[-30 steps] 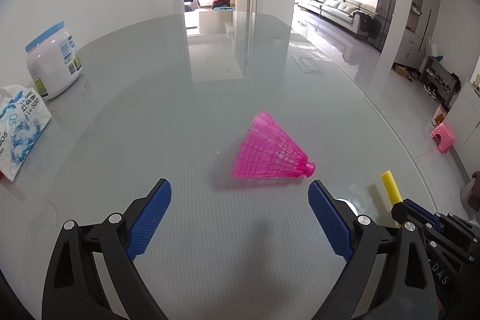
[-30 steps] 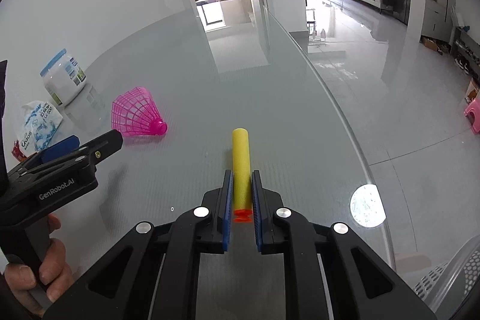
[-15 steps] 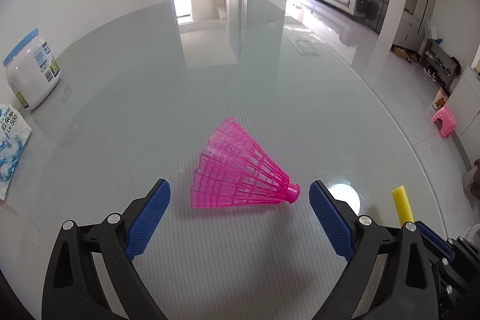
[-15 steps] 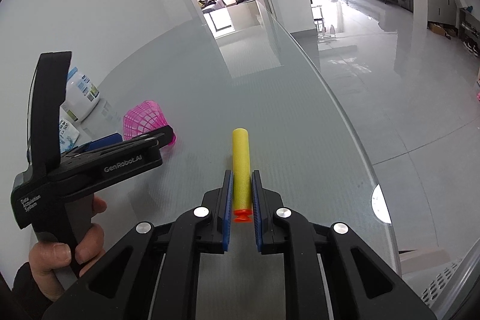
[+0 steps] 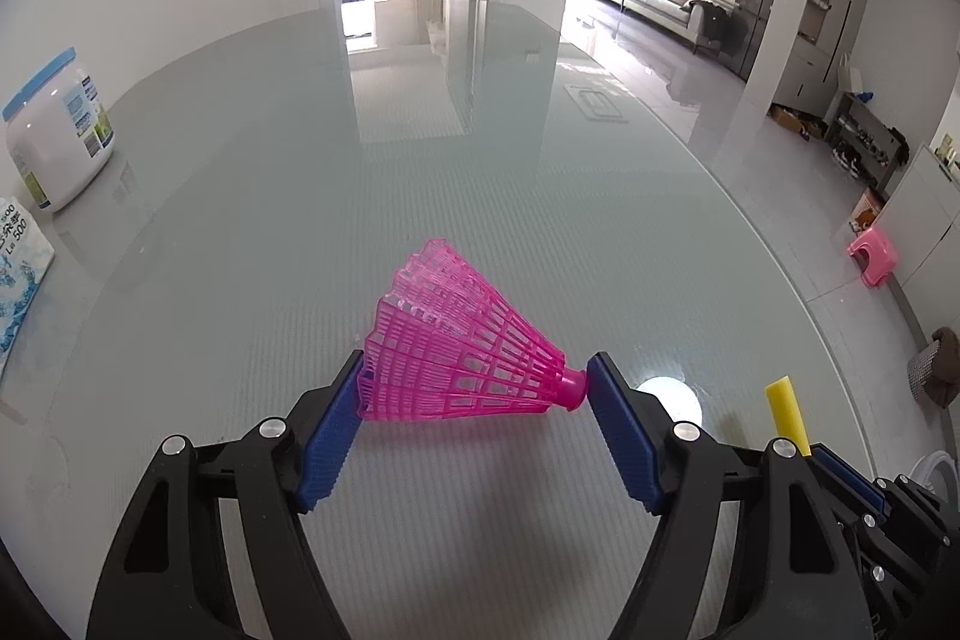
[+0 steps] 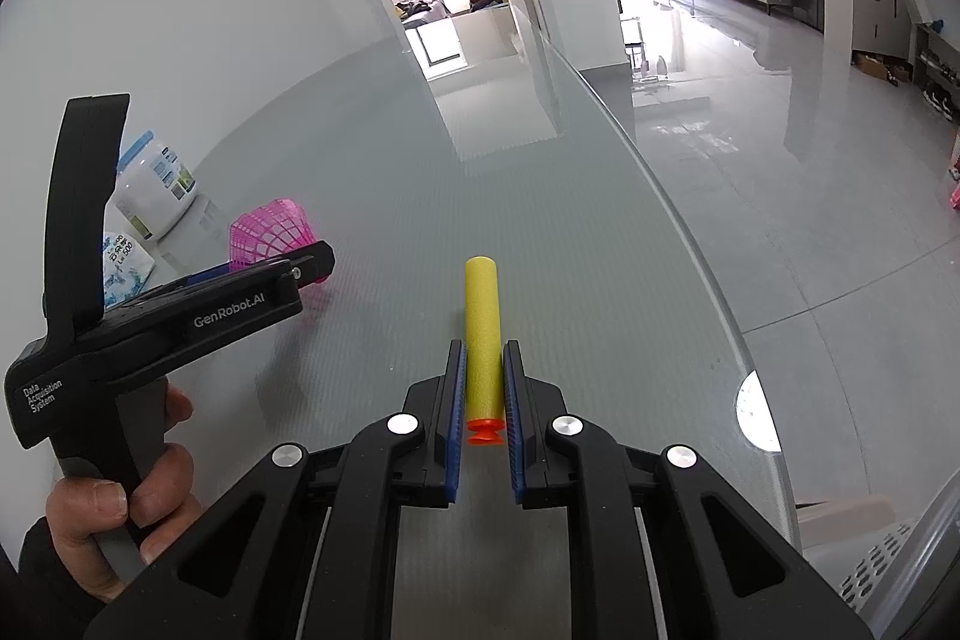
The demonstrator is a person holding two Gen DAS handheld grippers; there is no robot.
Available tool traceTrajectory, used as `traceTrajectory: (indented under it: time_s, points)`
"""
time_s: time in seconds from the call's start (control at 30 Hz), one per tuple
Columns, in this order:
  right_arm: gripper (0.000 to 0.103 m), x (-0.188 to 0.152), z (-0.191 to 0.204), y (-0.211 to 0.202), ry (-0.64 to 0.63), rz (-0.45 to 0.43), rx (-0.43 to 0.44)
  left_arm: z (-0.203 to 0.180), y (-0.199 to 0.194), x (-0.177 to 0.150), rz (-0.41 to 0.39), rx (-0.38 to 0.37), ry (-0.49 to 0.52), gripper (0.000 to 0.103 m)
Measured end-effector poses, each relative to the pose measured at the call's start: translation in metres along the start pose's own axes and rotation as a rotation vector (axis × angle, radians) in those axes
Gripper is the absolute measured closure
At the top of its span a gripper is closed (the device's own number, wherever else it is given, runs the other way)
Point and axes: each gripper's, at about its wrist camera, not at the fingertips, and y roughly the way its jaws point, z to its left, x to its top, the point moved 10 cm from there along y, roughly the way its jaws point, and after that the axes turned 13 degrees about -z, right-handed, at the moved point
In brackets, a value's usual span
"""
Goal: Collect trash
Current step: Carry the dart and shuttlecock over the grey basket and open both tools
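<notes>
Two tools are seen over a glossy grey glass desk (image 5: pixel 480 196), each with one piece of trash between its blue pads.

Between the closing jaws of the left tool (image 5: pixel 474 388) a pink plastic lattice shuttlecock (image 5: pixel 462 352) is lying on its side on the desk; its skirt rim is touched by the left pad and its round nose is met by the right pad, though a firm squeeze cannot be told. The right tool (image 6: pixel 483 388) is clenched on a yellow foam dart with an orange suction tip (image 6: pixel 482 322), which is gripped near the tip and pointed straight ahead, away from the tool. Beyond and to the left of the left tool, well apart, a white plastic jar with a blue lid (image 5: pixel 57 130) and a white-and-blue printed pouch (image 5: pixel 18 274) are set. The left tool's handle is held by a hand (image 6: pixel 114 514).
</notes>
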Motion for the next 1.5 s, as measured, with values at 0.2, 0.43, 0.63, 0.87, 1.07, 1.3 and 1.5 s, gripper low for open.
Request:
traceTrajectory:
  time_s: [0.2,0.43,0.63,0.87,1.07,1.3,1.5]
  points:
    - [0.091,-0.003,0.000,-0.014,0.032,-0.021,-0.005,0.001,-0.024,-0.006,-0.026,-0.004,-0.007,0.032]
    - [0.091,-0.008,-0.008,-0.057,0.055,-0.066,-0.017,-0.005,-0.062,-0.010,-0.070,-0.012,0.020,0.032]
    - [0.091,-0.021,-0.026,-0.109,0.087,-0.095,-0.054,-0.027,-0.102,-0.021,-0.112,-0.047,0.064,0.032]
    - [0.091,-0.043,-0.063,-0.182,0.130,-0.142,-0.115,-0.084,-0.148,-0.045,-0.124,-0.160,0.102,0.032]
    - [0.091,-0.069,-0.111,-0.246,0.174,-0.173,-0.198,-0.154,-0.183,-0.070,-0.117,-0.272,0.162,0.032]
    - [0.091,-0.101,-0.176,-0.302,0.238,-0.174,-0.323,-0.237,-0.209,-0.100,-0.091,-0.394,0.235,0.032]
    - [0.091,-0.117,-0.207,-0.326,0.277,-0.182,-0.364,-0.296,-0.212,-0.132,-0.045,-0.460,0.324,0.032]
